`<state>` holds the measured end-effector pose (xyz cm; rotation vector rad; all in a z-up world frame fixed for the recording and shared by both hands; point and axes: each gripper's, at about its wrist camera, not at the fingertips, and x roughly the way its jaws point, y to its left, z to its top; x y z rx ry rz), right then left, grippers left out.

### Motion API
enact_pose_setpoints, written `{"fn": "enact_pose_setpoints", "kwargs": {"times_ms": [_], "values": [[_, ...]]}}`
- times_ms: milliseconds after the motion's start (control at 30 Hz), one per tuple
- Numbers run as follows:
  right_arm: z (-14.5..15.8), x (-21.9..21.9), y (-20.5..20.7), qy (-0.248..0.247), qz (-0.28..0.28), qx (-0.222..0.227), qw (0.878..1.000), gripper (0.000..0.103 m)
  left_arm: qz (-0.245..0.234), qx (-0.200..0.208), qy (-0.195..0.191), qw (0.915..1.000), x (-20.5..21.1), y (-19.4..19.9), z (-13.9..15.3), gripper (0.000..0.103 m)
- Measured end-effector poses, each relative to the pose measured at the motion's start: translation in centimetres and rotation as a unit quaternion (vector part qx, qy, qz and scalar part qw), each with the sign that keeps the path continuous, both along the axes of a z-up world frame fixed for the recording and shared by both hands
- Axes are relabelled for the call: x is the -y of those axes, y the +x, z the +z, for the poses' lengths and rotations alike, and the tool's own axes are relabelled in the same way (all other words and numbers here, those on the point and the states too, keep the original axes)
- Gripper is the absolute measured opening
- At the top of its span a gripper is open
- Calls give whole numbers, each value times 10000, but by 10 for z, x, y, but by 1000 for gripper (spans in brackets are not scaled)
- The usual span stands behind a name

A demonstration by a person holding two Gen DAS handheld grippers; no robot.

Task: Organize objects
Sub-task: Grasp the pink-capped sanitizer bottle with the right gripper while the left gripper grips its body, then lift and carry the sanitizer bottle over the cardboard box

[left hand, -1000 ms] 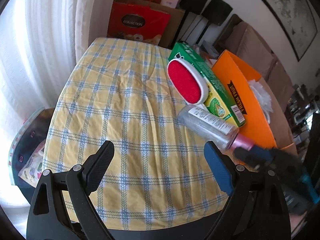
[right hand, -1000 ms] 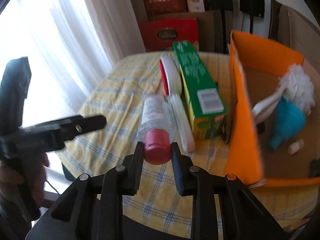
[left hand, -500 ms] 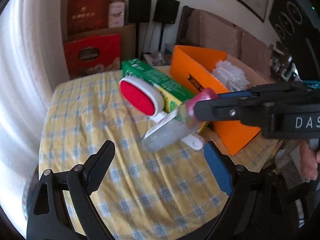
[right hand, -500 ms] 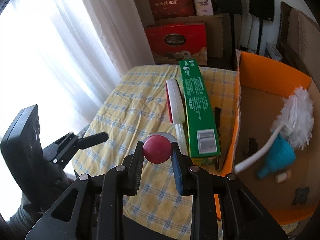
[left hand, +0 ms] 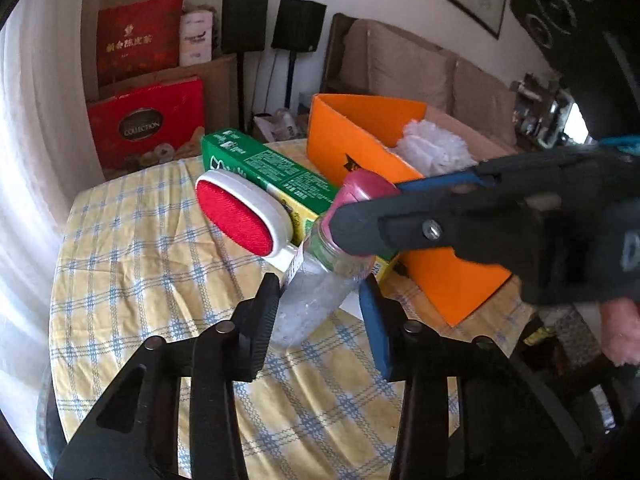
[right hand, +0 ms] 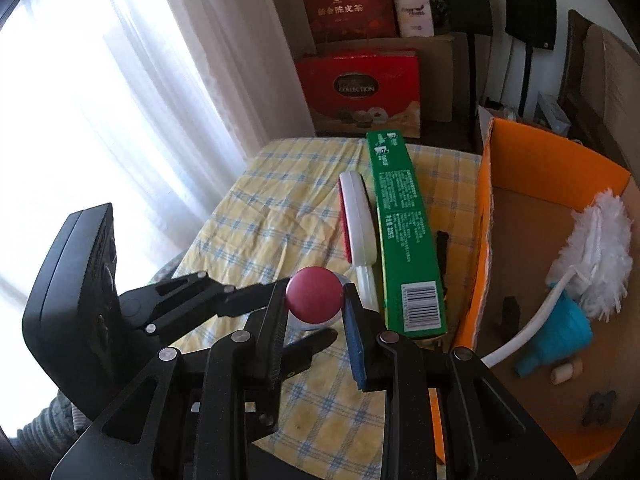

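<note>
Clear plastic bottle (left hand: pixel 316 300) with pink cap (left hand: pixel 362 192) is held in the air above the bench (left hand: pixel 132 264), tilted, cap end higher. Right claw (right hand: pixel 314 312) is clamped on the cap, one finger on each side. Left claw (left hand: pixel 320 304) has just been closing; its fingers now flank the lower body of the bottle, left pad against the bottle wall, contact at the blue right pad not clear. Below and behind the bottle, on the checked yellow cloth: a red-faced lint brush (left hand: pixel 240 216) leaning against a long green carton (left hand: pixel 276 172). Just beside the carton stands an open orange box (right hand: pixel 484 216) containing a white duster (right hand: pixel 600 252) and a teal funnel (right hand: pixel 560 332).
</note>
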<state>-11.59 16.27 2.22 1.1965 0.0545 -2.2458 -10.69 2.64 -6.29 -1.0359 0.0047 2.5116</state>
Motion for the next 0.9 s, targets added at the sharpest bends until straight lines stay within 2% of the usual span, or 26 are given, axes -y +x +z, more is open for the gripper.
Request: {"fn": "enact_pose_setpoints", "kwargs": {"times_ms": [200,333,633,900], "values": [[8,-8,0,-42,-15,-94,9999,26,-213,-100,17,9997,-8,10,9,31],[20,-19,2,-153,-22,-165,9997,26,-327,-162,172,9992,-12,14,24,29],[65,-56,11,-468,-140,-385,9981,26,-612,-467,295,9966,-38,20,68,28],[97,-93,23,-440,-402,-684,9959,26,-943,-630,345,9929,-79,17,96,28]]}}
